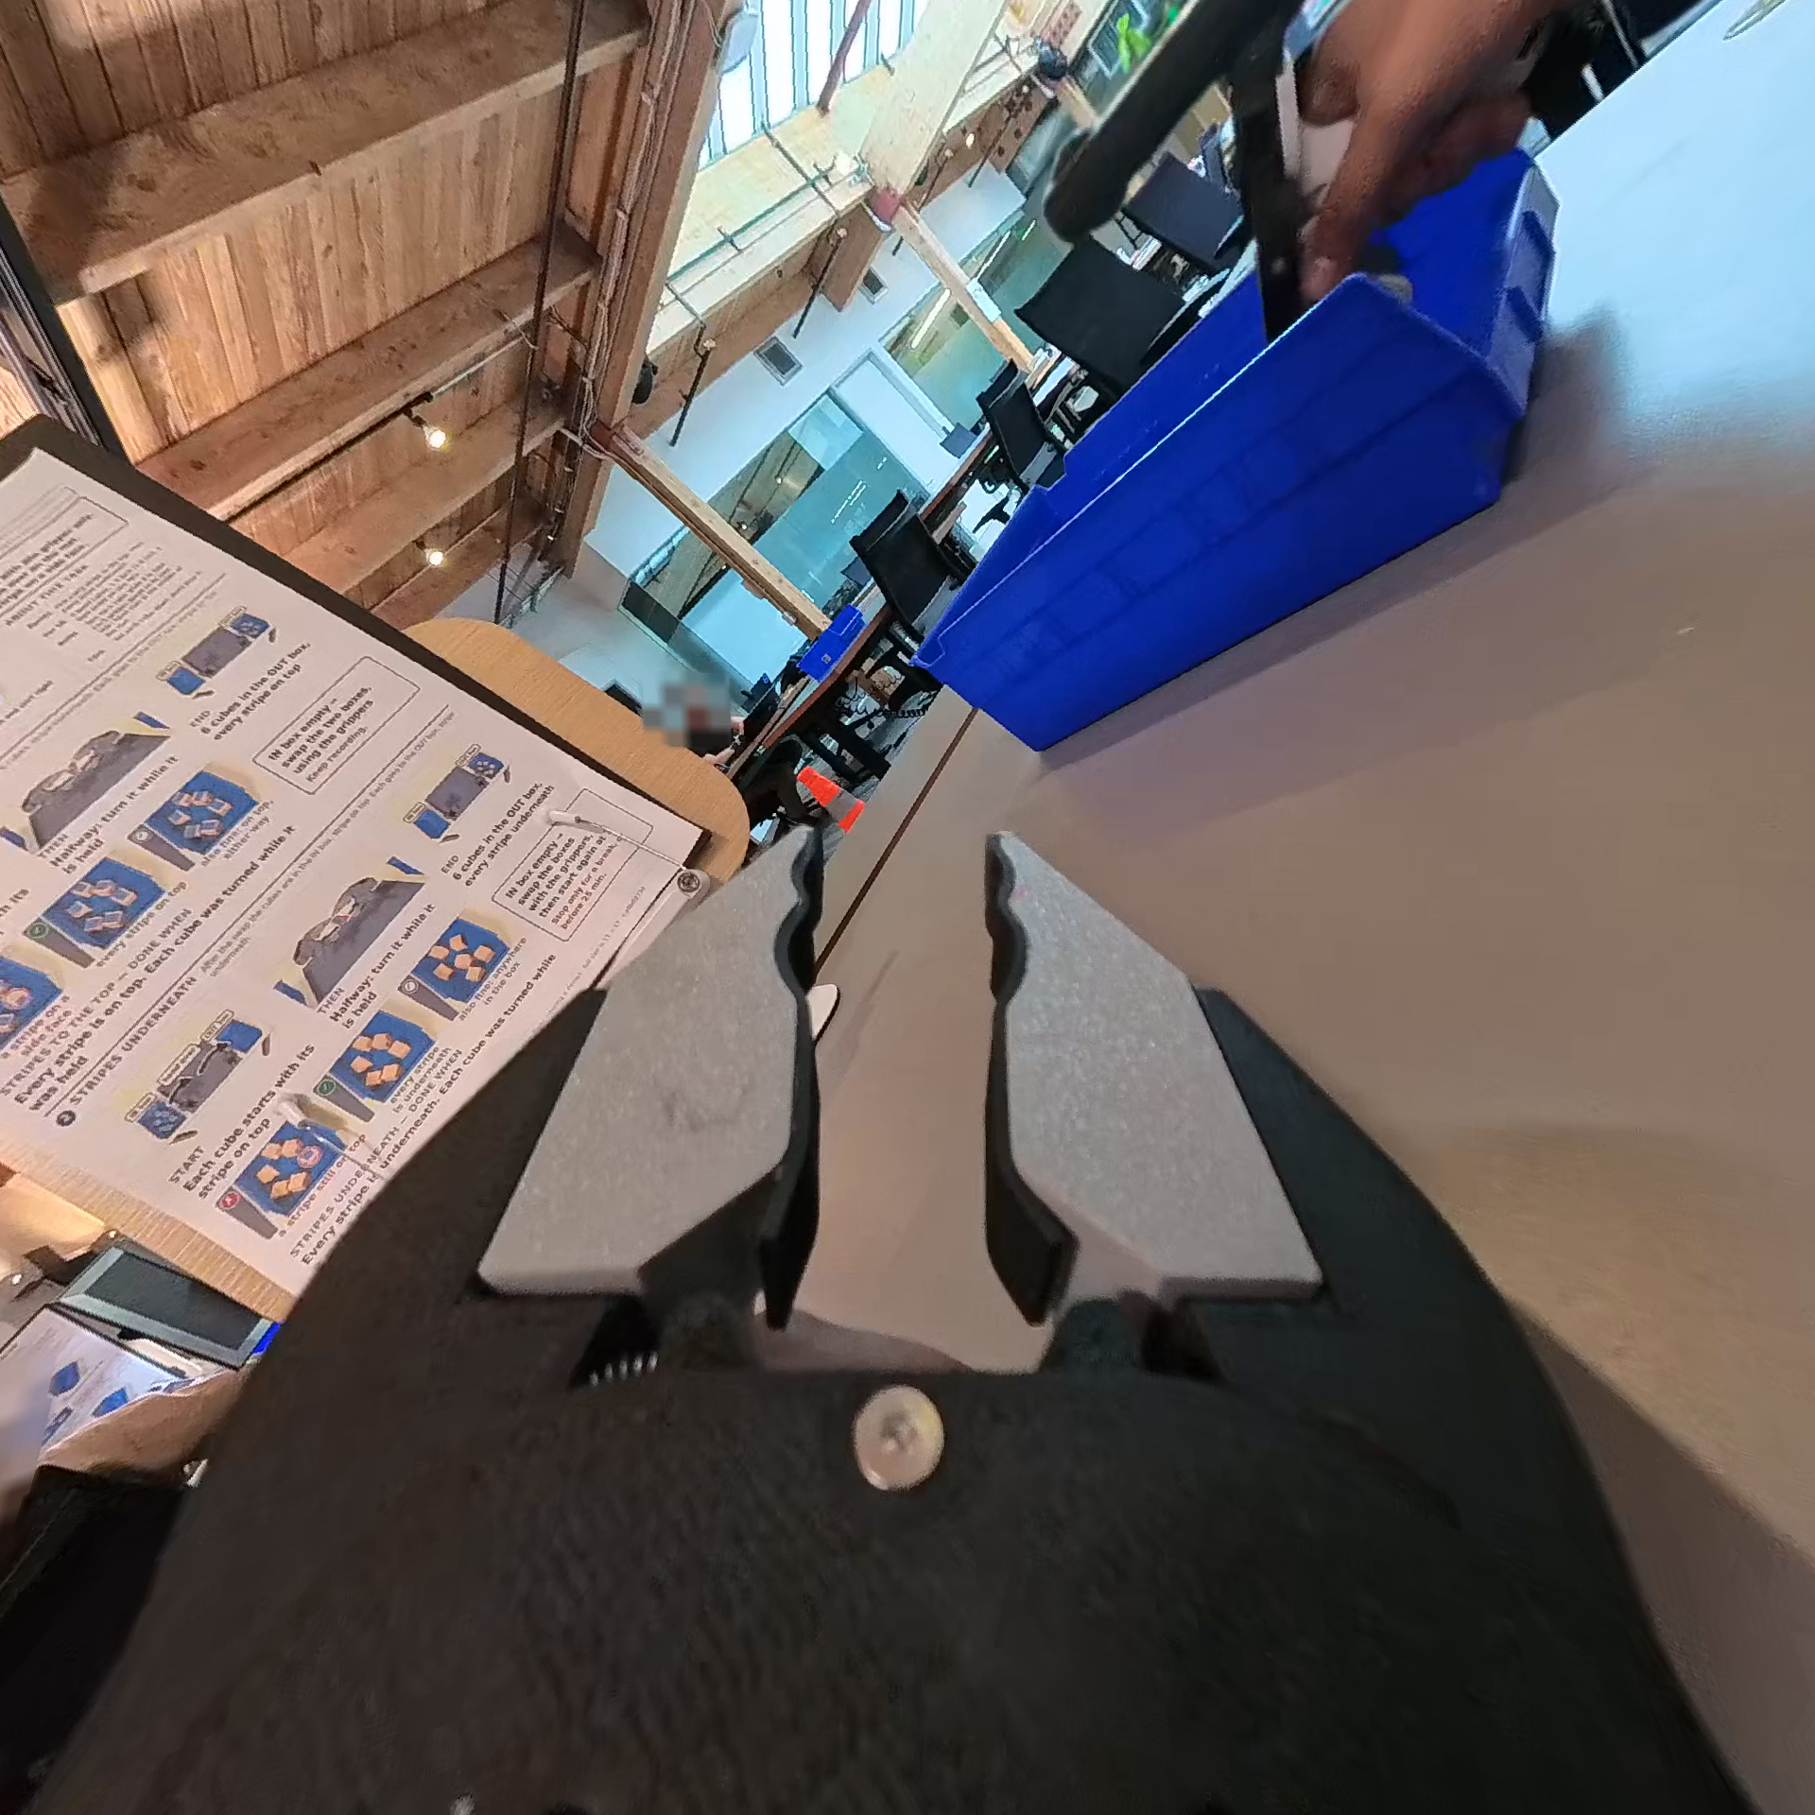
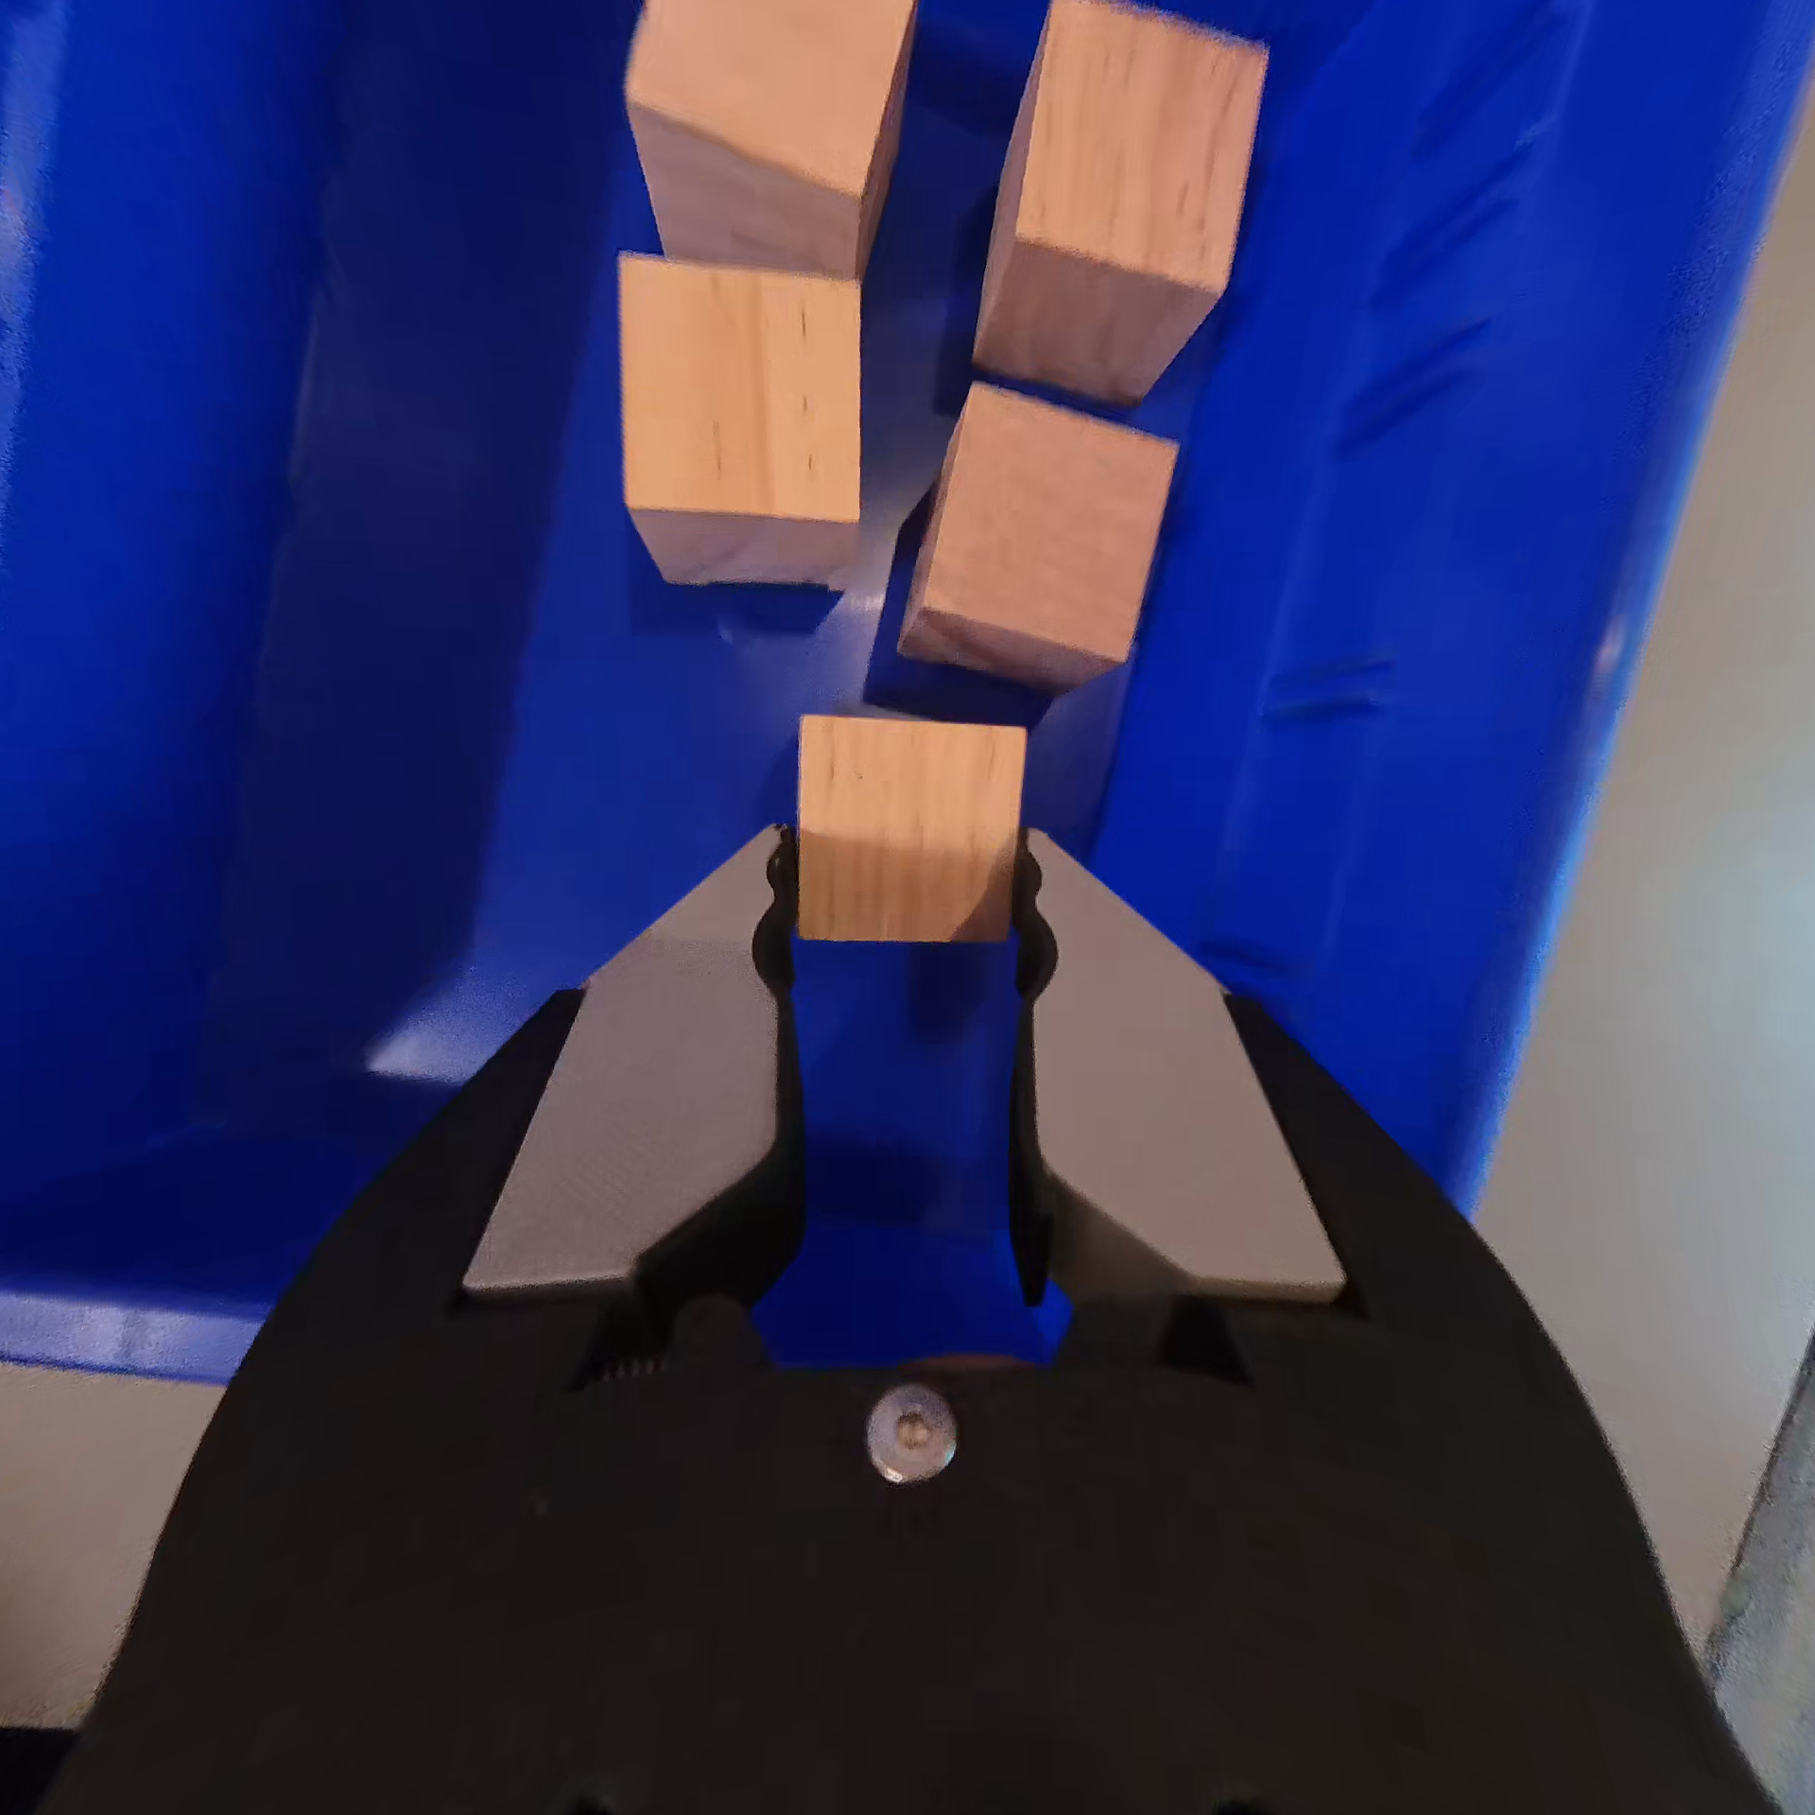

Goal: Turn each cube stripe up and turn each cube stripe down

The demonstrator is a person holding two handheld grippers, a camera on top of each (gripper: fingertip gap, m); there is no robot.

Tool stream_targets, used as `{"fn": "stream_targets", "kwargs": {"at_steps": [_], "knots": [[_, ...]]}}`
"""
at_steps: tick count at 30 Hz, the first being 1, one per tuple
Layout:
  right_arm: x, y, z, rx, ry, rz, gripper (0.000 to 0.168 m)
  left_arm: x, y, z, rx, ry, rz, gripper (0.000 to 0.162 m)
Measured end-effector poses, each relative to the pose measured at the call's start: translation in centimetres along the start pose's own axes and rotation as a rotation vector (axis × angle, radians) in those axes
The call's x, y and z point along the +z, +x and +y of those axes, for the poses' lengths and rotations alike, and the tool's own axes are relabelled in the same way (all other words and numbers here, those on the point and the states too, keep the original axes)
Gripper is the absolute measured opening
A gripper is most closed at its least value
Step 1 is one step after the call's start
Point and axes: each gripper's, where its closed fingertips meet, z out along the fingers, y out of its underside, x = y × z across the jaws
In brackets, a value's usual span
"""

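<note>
A: Cube (image 2: pixel 908 825) sits pinched between the right gripper (image 2: pixel 906 864) fingertips, over the blue bin (image 2: pixel 295 687) floor.

B: Other cubes?

A: Four more cubes (image 2: pixel 1041 535) lie toward twelve o'clock of it, plain faces showing.

B: Left gripper (image 1: pixel 899 874)?

A: Jaws parted, holding nothing, above the grey table (image 1: pixel 1424 933); the bin (image 1: pixel 1277 511) lies at one o'clock.
</note>
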Motion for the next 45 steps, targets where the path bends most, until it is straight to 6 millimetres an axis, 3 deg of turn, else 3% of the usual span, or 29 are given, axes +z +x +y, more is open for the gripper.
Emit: {"fn": "stream_targets", "kwargs": {"at_steps": [2, 5, 8, 10, 12, 14, 17, 19, 21, 25, 28, 32, 35, 38, 41, 43, 45], "knots": [[0.5, 0.0, -0.1, 0.013, 0.011, -0.003, 0.043, 0.0, 0.0, 0.1, 0.000, -0.004, 0.002, 0.031], [-0.4, -0.6, -0.7, 0.020, 0.036, -0.026, 0.043, 0.0, 0.1, 0.2, -0.008, -0.009, 0.006, 0.031], [-3.5, -1.3, -2.7, -0.004, 0.113, 0.001, 0.046, 0.1, 0.2, 0.4, -0.020, -0.023, 0.014, 0.032], [-6.3, -3.1, -5.0, -0.037, 0.205, -0.009, 0.047, 0.2, 0.4, 0.6, -0.022, -0.034, 0.020, 0.033], [-9.0, -6.8, -7.5, -0.084, 0.318, -0.074, 0.047, 0.3, 0.4, 0.7, -0.021, -0.040, 0.022, 0.033], [-11.0, -11.8, -9.7, -0.156, 0.414, -0.172, 0.047, 0.2, 0.4, 0.7, -0.019, -0.042, 0.020, 0.033], [-11.8, -20.2, -11.5, -0.261, 0.495, -0.338, 0.045, 0.2, 0.3, 0.8, -0.020, -0.045, 0.015, 0.033], [-10.9, -25.4, -12.1, -0.302, 0.525, -0.444, 0.043, 0.2, 0.3, 0.8, -0.022, -0.048, 0.014, 0.033], [-8.5, -29.4, -12.4, -0.321, 0.520, -0.500, 0.042, 0.1, 0.3, 0.9, -0.022, -0.050, 0.012, 0.033], [-3.4, -34.5, -13.0, -0.281, 0.523, -0.581, 0.042, -0.1, -0.2, 0.7, -0.031, -0.046, -0.002, 0.033], [-1.0, -35.5, -12.9, -0.240, 0.520, -0.608, 0.044, -0.2, -0.6, 0.8, -0.051, -0.054, -0.011, 0.033], [-0.4, -34.3, -12.8, -0.269, 0.549, -0.562, 0.044, -0.4, -1.5, 0.3, -0.089, -0.061, -0.039, 0.034], [-0.4, -34.2, -12.4, -0.251, 0.532, -0.602, 0.045, -1.3, -3.8, -1.7, -0.173, -0.019, -0.083, 0.034], [-0.4, -34.3, -12.1, -0.268, 0.522, -0.600, 0.045, -2.9, -7.9, -3.9, -0.247, 0.028, -0.125, 0.033], [-0.7, -34.8, -11.9, -0.308, 0.524, -0.588, 0.044, -5.0, -13.5, -4.4, -0.274, 0.030, -0.174, 0.034], [-0.8, -35.3, -11.6, -0.336, 0.525, -0.583, 0.044, -6.1, -17.1, -2.8, -0.297, -0.026, -0.187, 0.037], [-0.7, -35.7, -11.4, -0.360, 0.521, -0.574, 0.043, -6.7, -19.7, 0.8, -0.361, -0.131, -0.159, 0.040]]}}
